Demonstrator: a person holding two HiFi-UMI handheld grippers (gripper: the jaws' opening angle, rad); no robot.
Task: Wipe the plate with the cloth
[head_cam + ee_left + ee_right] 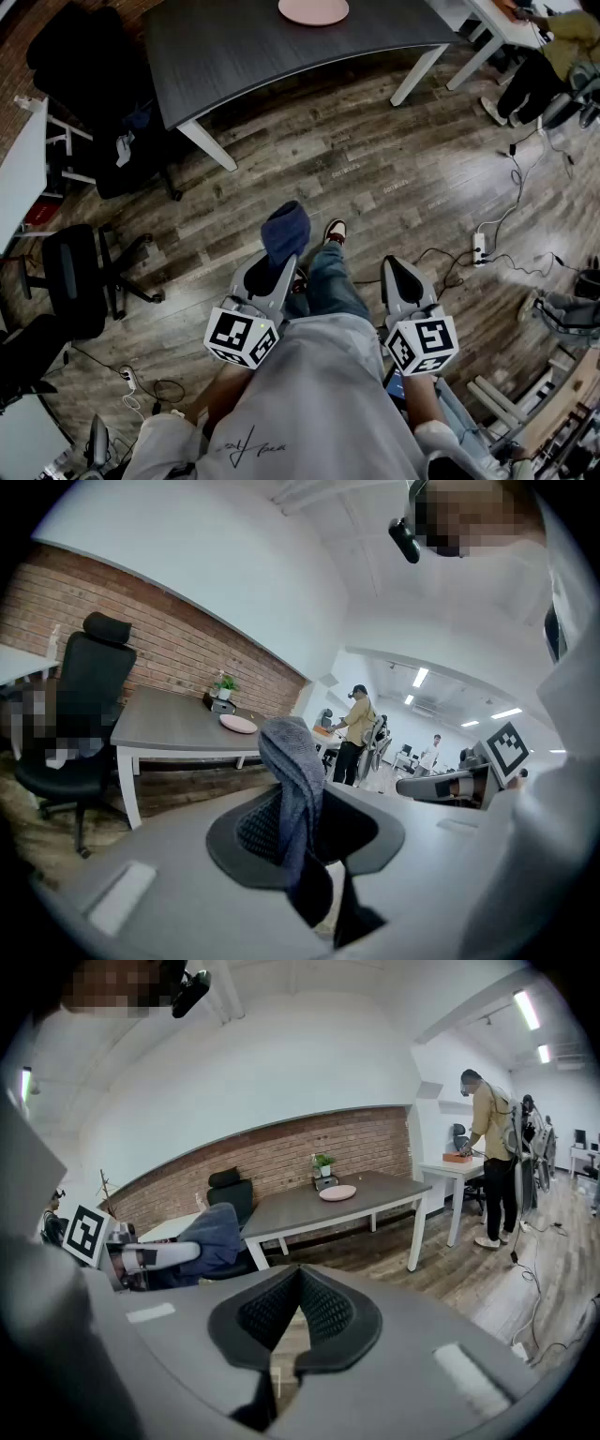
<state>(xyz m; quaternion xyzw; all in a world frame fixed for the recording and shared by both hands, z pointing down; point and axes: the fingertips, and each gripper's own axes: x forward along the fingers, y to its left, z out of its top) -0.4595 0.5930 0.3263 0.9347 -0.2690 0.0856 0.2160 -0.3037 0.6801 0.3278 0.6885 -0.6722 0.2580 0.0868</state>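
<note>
Currently holding both claws out low in front of me over the wood floor (pixel 394 159), both pointing a bit downward. L claw (pixel 281 267) is clenching the cloth (pixel 285 232): dark blue, bunched, pinched between the pads near its lower end, w/ the rest sticking up and flopping over past the tips. R claw (pixel 401 272) is sitting clenched too, pads meeting tip to tip w/ nothing between them. Claws are hanging side by side, apart, w/ my leg (pixel 330 281) and shoe (pixel 335 231) showing between them.

Plate (pixel 313 10): pink, round, lying flat on the grey table (pixel 244 56) w/ white legs, toward the end by the brick wall (pixel 159 649). It is sitting well apart from both claws and from the cloth. Small potted plant (pixel 224 686) is standing near the plate on the wall side. Black office chair (pixel 75 277) is standing off to my L. Person in a yellow top (pixel 487 1129) is standing at a white desk (pixel 450 1168), far R.
</note>
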